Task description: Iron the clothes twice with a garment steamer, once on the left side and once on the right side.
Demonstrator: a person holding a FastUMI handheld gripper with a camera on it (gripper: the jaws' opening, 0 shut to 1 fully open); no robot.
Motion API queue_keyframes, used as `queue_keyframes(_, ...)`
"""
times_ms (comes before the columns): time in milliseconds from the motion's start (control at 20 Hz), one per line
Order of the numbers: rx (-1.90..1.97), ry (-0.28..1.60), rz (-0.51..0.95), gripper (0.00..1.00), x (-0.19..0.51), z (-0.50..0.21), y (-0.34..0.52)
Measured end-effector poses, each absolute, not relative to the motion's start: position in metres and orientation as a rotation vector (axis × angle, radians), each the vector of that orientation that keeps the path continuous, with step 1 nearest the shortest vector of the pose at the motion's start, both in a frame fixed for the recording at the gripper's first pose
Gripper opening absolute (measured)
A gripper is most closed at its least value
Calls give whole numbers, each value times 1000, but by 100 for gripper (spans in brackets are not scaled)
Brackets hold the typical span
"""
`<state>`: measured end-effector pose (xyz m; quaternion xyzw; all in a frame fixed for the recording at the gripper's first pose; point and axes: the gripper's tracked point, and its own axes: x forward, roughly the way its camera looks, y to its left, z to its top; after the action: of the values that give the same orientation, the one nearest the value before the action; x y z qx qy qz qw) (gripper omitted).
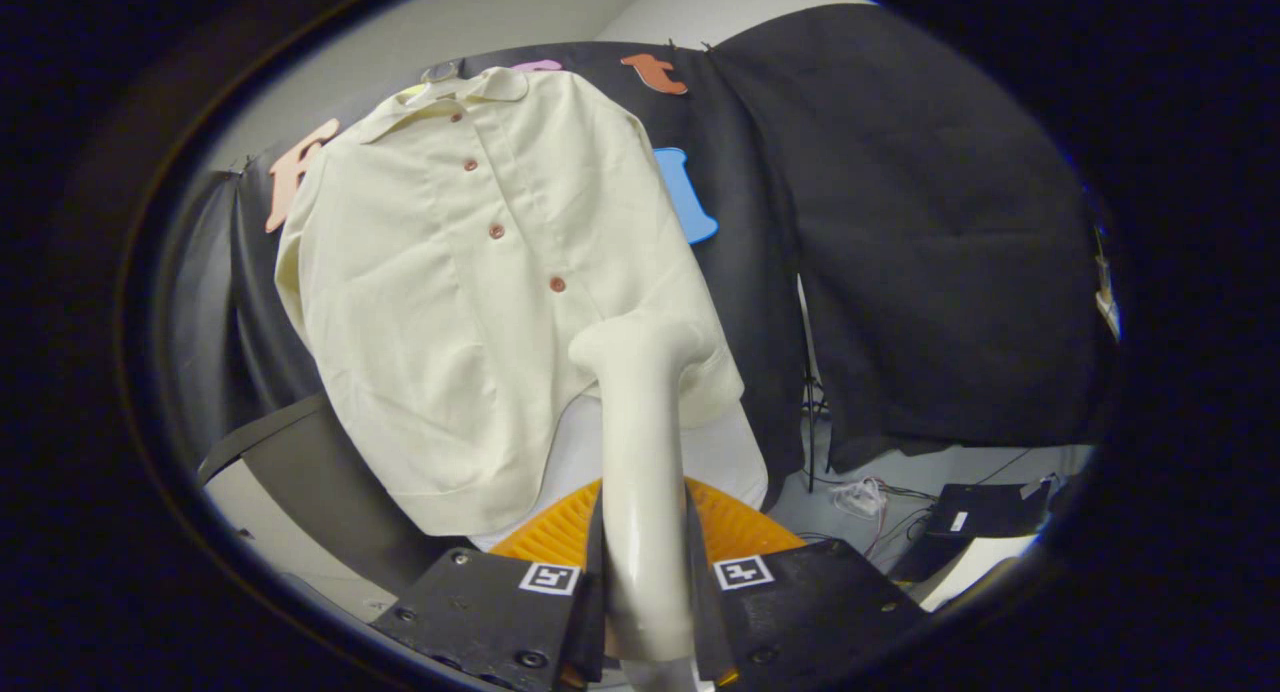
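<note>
Both fingers of the gripper [645, 612] clamp the garment steamer [640, 452] by its smooth, rigid handle at lower centre — slippery-looking, so the hold belongs low on the shaft. Its head sits against the shirt [450, 302] — soft, light cloth hanging at upper left, likely to sway.

Black cloth [900, 232] hangs as the booth's wall, in two overlapping panels, the one on the right draped loose with a ragged lower hem. Above it shows a pale wall [560, 12]. Below the hem lies a light floor [960, 467] strewn with tangled cables [865, 497] beside a dark flat box [985, 512].
</note>
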<state>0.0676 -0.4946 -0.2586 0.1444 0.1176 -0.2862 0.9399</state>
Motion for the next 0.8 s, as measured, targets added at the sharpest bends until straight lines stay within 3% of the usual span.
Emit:
queue_keyframes(350,213,193,-527,34,48,-221,-411)
queue_keyframes(800,178,117,-344,34,49,-157,-255)
